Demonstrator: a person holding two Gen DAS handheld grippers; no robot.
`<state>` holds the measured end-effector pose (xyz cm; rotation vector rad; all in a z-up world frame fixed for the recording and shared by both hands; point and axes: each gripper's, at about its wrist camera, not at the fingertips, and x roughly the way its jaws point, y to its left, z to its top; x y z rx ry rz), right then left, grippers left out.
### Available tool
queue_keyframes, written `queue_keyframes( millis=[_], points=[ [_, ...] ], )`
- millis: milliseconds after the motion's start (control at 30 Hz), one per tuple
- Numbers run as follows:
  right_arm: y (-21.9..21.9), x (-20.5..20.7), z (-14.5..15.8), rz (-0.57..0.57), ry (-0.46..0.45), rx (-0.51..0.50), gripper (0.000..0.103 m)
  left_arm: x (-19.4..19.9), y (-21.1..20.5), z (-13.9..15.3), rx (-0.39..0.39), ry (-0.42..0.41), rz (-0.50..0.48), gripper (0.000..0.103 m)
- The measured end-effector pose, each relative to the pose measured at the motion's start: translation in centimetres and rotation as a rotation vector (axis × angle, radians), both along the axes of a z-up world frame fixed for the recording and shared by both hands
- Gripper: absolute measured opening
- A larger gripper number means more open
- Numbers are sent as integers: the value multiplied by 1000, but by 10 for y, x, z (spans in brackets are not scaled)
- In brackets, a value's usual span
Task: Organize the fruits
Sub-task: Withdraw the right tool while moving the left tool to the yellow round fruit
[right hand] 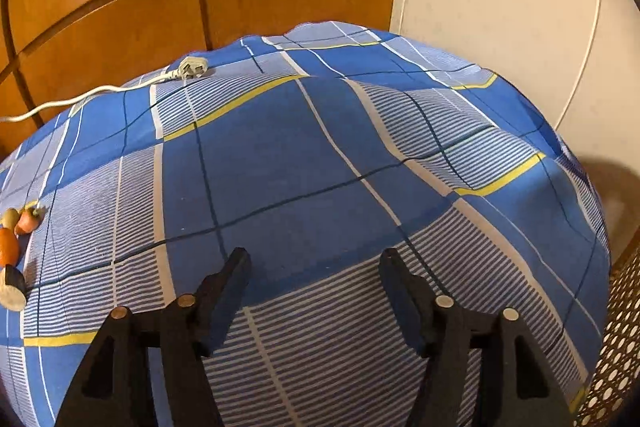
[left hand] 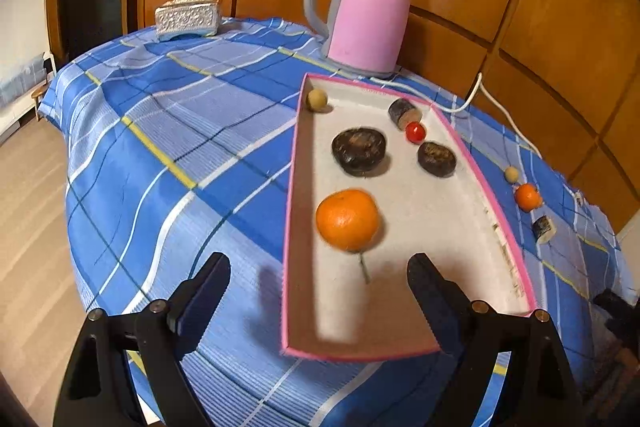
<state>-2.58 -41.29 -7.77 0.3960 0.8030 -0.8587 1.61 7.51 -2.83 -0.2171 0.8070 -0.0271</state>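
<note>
Wood-panelled wall behind; table under a blue plaid cloth (left hand: 168,131), soft and rumpled.

Tray (left hand: 298,187): shallow, pink-rimmed, matte white floor. Contents: large orange (left hand: 347,219), glossy, stemmed; two dark flattish fruits; red cherry tomato (left hand: 415,132); tan ball; cut dark cylinder.

Loose on the cloth, right of the tray: small orange (left hand: 528,197), tan ball (left hand: 511,174), cut cylinder (left hand: 544,229).

Left gripper (left hand: 320,279): spread wide, empty, above the tray's near end.

Right gripper (right hand: 314,273): spread wide, empty, over bare cloth.

Risks, as judged: round fruit rolling off along cloth folds; smooth skins slipping between hard fingers; tray nudged.
</note>
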Motion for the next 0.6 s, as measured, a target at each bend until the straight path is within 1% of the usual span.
queue_keyframes(
  millis=[100, 200, 300, 467, 533, 600],
  points=[
    [-1, 1, -1, 1, -2, 0, 70, 4, -8, 14, 8, -36, -30, 91],
    [1, 2, -2, 2, 0, -4, 70, 13, -19, 28, -6, -57, -79, 91],
    [1, 2, -2, 2, 2, -5, 70, 29, -38, 40, -23, -66, -162, 91],
    [2, 2, -2, 4, 3, -6, 72, 60, -78, 55, -44, -58, -288, 91],
    [2, 2, -2, 6, 1, -5, 72, 70, -95, 60, -41, -48, -338, 90],
    [2, 3, -2, 8, 0, -5, 74, 83, -117, 64, -33, -40, -414, 90]
  ],
)
